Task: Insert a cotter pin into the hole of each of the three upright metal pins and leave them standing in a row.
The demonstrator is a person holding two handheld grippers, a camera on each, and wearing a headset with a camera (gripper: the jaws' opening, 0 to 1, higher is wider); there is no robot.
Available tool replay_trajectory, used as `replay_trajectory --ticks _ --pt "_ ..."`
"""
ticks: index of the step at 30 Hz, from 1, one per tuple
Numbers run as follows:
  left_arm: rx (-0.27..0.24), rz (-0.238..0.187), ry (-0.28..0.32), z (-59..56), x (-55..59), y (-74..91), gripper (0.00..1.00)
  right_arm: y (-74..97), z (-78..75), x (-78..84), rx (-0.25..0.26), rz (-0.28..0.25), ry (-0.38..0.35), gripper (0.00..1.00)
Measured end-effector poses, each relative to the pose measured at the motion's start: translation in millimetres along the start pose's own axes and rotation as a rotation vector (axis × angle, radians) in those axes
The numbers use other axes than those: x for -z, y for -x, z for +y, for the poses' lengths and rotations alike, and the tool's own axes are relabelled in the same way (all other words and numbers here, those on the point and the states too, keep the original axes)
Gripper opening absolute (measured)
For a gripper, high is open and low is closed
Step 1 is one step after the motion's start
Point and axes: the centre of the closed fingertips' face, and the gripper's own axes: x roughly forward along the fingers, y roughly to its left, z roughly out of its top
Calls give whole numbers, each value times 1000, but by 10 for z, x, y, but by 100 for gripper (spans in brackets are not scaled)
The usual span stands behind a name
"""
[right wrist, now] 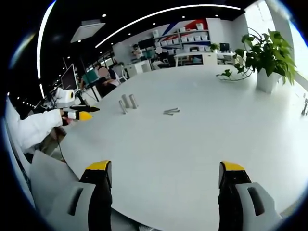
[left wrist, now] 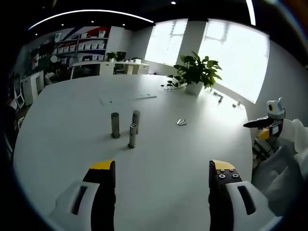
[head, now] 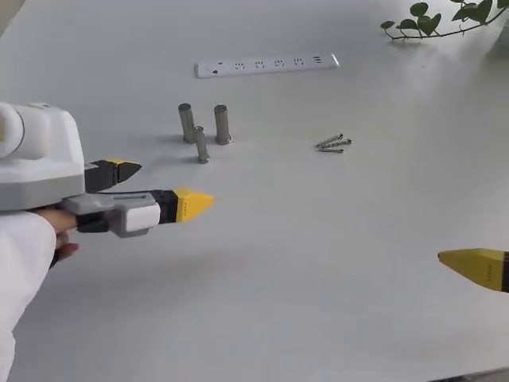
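Observation:
Three upright metal pins (head: 203,127) stand in a tight cluster on the white table, two behind and a shorter one in front. Several cotter pins (head: 334,144) lie flat in a small pile to their right. My left gripper (head: 159,187) hovers open at the left, short of the metal pins, with nothing between its yellow-tipped jaws. From the left gripper view the metal pins (left wrist: 127,127) stand ahead of the open left gripper (left wrist: 162,166). A yellow fingertip (head: 473,267) of the right gripper enters at the lower right. The right gripper (right wrist: 165,166) is open and empty, far from the cotter pins (right wrist: 171,111).
A white power strip (head: 266,65) lies beyond the metal pins. A leafy plant branch (head: 441,20) trails over the table's far right; its potted plant (left wrist: 195,72) stands there. The white table (head: 318,263) spreads bare between the grippers.

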Motion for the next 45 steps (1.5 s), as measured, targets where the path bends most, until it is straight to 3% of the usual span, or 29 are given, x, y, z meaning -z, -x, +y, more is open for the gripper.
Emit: replay_trajectory --ticks 7,11,23,27,36,45 --pt "17 22 -40 94 -67 -201 67 -6 -12 23 9 6 -4 90" --pt "16 22 -53 146 -99 -292 66 -8 -21 32 16 7 3 89" --pt "8 21 -82 429 -298 -582 53 -19 -41 82 18 18 -14 88" --pt "8 6 -160 466 -361 -672 47 -20 -57 94 24 19 -22 88" --pt "11 34 -225 491 -348 -845 35 -7 -85 102 33 17 -33 89" --pt "6 68 -239 535 -287 -948 25 6 -96 111 37 12 -37 89"
